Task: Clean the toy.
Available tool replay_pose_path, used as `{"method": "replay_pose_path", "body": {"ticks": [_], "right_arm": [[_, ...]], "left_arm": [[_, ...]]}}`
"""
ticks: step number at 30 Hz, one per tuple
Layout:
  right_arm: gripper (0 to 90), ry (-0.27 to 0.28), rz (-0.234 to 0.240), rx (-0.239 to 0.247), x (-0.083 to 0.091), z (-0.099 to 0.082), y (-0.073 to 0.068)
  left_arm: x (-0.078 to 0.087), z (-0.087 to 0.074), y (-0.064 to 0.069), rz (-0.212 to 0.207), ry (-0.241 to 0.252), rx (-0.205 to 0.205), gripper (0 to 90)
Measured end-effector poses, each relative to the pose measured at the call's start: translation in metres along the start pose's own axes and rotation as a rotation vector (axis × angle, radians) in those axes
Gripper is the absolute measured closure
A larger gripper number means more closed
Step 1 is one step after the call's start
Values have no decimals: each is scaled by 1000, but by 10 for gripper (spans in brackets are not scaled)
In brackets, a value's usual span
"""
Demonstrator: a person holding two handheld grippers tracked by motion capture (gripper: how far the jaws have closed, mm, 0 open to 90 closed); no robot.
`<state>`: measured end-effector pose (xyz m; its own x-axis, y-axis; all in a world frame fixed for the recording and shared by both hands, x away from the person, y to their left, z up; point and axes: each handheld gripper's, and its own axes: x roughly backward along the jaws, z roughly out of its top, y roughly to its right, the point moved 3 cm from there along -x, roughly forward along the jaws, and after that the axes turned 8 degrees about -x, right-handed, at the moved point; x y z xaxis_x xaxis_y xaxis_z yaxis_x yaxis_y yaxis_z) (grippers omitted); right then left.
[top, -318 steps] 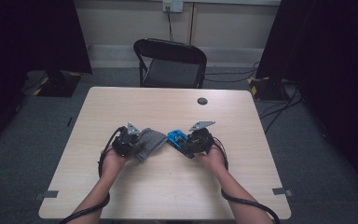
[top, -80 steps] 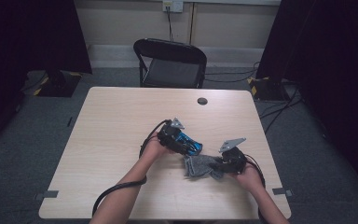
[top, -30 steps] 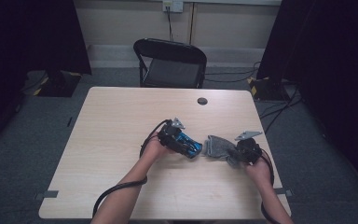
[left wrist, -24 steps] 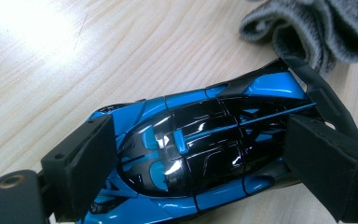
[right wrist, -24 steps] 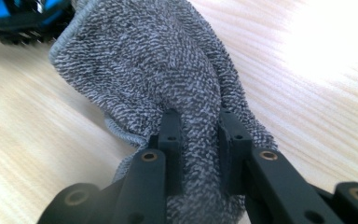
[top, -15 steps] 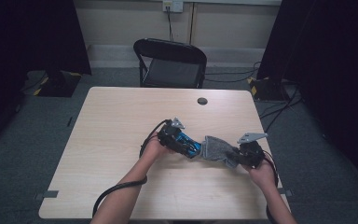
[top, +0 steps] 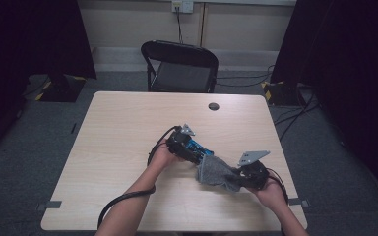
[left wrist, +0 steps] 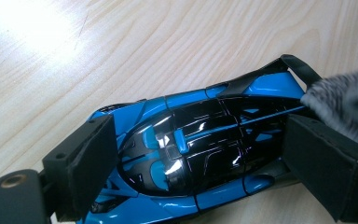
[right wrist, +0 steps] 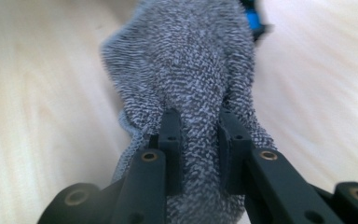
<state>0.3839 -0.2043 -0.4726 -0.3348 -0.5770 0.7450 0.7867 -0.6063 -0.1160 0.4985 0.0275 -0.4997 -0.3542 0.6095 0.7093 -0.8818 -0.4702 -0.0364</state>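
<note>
A blue and black toy car [left wrist: 200,149] lies on the wooden table [top: 128,128] with my left gripper [left wrist: 200,172] shut on its sides; in the high view the car [top: 197,147] sits just ahead of the left hand. A grey knitted cloth [top: 216,172] stretches from the car's rear toward the right hand. My right gripper [right wrist: 198,140] is shut on a bunched fold of the cloth [right wrist: 191,60], whose far end touches the car's tail [right wrist: 251,18]. A corner of the cloth [left wrist: 349,102] overlaps the car's rear wing.
A small black round disc [top: 213,106] lies near the table's far edge. A black folding chair [top: 179,66] stands behind the table. Cables trail from both grippers across the near part of the table.
The right gripper has moved left and nearer with the cloth, bringing its far end against the car's rear. The left gripper and the car have stayed put.
</note>
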Motion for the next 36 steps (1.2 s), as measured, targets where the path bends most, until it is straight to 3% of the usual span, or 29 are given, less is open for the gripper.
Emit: {"method": "replay_pose_path", "body": {"ticks": [4, 10, 19, 23, 26, 29, 33, 36], "right_arm": [[743, -35, 32, 37, -14, 0, -12], [744, -83, 27, 81, -28, 0, -14], [758, -82, 54, 87, -21, -3, -17], [761, -77, 114, 108, -16, -5, -22], [760, -81, 132, 135, -17, -5, -27], [757, -94, 134, 146, -23, -2, -29], [759, -97, 187, 154, -29, 0, -30], [761, -93, 164, 169, -27, 1, -33]], "left_arm": [[0, 0, 0, 1, -4, 0, 107], [0, 0, 0, 1, -5, 0, 108], [0, 0, 0, 0, 4, -1, 109], [0, 0, 1, 0, 7, 1, 109], [0, 0, 1, -1, 4, -1, 109], [0, -1, 1, 1, 5, -1, 110], [1, -1, 1, 4, 5, 2, 113], [1, -1, 1, 3, 9, 4, 114]]}}
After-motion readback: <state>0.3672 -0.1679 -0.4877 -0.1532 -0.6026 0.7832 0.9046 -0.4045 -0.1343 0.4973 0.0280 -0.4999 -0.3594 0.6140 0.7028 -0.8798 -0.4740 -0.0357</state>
